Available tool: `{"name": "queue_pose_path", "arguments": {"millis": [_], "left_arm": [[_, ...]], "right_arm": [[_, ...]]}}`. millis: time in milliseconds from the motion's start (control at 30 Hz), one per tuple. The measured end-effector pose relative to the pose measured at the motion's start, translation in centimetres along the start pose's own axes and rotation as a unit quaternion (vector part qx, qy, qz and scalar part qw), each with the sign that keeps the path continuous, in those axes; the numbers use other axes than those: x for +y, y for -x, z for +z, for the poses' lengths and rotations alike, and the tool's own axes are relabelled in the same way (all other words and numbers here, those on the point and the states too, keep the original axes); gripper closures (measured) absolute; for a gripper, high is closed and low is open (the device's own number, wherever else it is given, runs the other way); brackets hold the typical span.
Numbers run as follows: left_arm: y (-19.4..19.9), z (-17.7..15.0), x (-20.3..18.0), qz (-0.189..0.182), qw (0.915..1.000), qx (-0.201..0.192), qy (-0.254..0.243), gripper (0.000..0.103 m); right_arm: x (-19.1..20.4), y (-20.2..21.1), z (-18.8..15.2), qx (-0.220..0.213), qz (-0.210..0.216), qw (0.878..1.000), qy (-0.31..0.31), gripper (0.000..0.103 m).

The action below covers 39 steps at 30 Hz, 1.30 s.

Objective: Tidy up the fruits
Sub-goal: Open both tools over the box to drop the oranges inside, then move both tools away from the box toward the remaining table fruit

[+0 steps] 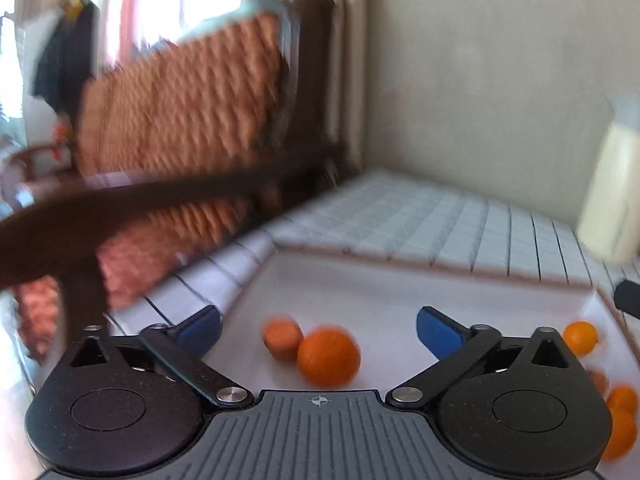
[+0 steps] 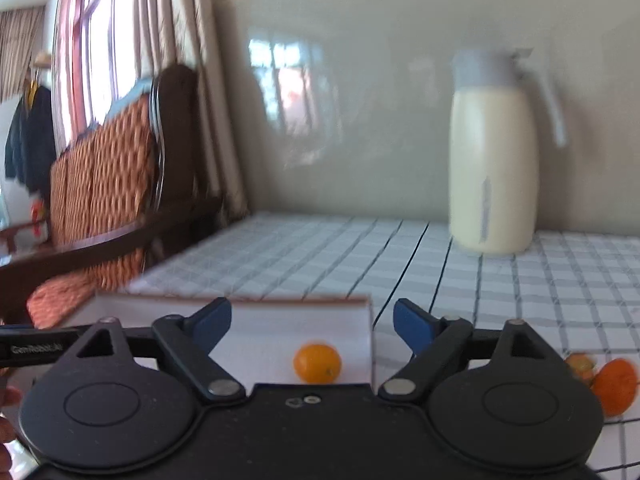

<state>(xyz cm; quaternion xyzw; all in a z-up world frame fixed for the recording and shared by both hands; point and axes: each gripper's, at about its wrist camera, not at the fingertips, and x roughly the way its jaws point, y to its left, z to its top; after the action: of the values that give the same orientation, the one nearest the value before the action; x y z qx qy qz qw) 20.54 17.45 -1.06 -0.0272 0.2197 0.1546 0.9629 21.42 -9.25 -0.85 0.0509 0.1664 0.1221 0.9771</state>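
A white tray (image 1: 400, 284) lies on the checked tablecloth. In the left wrist view it holds an orange (image 1: 328, 356) with a smaller, duller fruit (image 1: 282, 338) touching it, a small orange fruit (image 1: 580, 336) at the right and more oranges (image 1: 620, 420) at the right edge. My left gripper (image 1: 318, 330) is open and empty above the tray, the orange between its fingers' line. My right gripper (image 2: 312, 326) is open and empty over the tray's right wall (image 2: 370, 344), with a small orange (image 2: 317, 363) inside below it. Two fruits (image 2: 612, 384) lie on the cloth outside, at right.
A cream jug with a grey lid (image 2: 494, 168) stands at the back of the table by the wall. A dark wooden chair with an orange woven cushion (image 1: 180, 112) stands to the left of the table. The views are motion-blurred.
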Motion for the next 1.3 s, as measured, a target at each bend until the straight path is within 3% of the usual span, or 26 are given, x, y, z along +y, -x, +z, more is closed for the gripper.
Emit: {"name": "queue_pose_path", "arguments": {"millis": [67, 300, 700, 1133, 1300], "left_arm": [[1.0, 0.6, 0.0, 0.007, 0.9998, -0.020, 0.000, 0.000], [3.1, 0.7, -0.5, 0.013, 0.9983, -0.053, -0.017, 0.000], [6.0, 0.7, -1.0, 0.007, 0.9978, -0.063, -0.018, 0.000], [7.7, -0.1, -2.0, -0.001, 0.9983, -0.058, 0.001, 0.000], [8.5, -0.7, -3.6, -0.015, 0.9979, -0.061, -0.013, 0.000]], "right_arm": [[-0.2, 0.7, 0.4, -0.017, 0.006, 1.000, -0.007, 0.006], [-0.3, 2.4, 1.1, -0.046, 0.039, 0.998, -0.011, 0.006], [-0.4, 4.3, 1.2, -0.046, 0.065, 0.997, -0.002, 0.006], [-1.5, 6.9, 0.9, -0.055, 0.058, 0.997, 0.017, 0.006], [-2.4, 7.8, 0.5, -0.050, 0.056, 0.997, 0.020, 0.006]]}}
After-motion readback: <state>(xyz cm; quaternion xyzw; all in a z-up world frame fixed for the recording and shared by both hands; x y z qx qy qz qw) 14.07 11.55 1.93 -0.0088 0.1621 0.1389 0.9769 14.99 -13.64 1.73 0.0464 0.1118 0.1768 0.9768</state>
